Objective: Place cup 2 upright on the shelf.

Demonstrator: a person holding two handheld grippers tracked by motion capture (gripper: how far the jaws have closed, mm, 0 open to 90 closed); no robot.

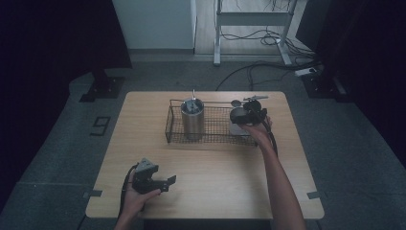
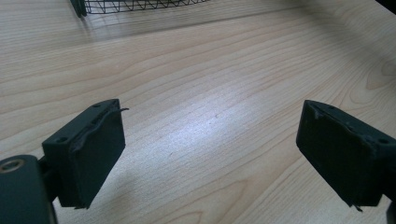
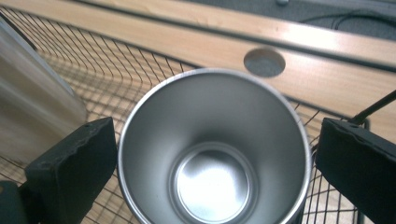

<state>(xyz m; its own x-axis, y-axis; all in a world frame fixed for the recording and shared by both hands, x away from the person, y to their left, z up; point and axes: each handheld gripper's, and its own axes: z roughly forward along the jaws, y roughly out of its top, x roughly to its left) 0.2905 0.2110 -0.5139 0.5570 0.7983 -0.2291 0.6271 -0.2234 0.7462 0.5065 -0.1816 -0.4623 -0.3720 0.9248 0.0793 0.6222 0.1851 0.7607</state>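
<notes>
Inside the wire basket [image 3: 116,70], the right claw [image 3: 210,154] straddles a steel cup [image 3: 212,154], jaws apart; left claw [image 2: 210,158] gapes.

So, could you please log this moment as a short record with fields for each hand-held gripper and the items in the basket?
left hand-held gripper: open, low over bare table, holding nothing
right hand-held gripper: open, jaws either side of the steel cup; contact cannot be told
steel cup: upright, empty, at the right end of the wire basket
tall steel canister: upright at the basket's left end
</notes>
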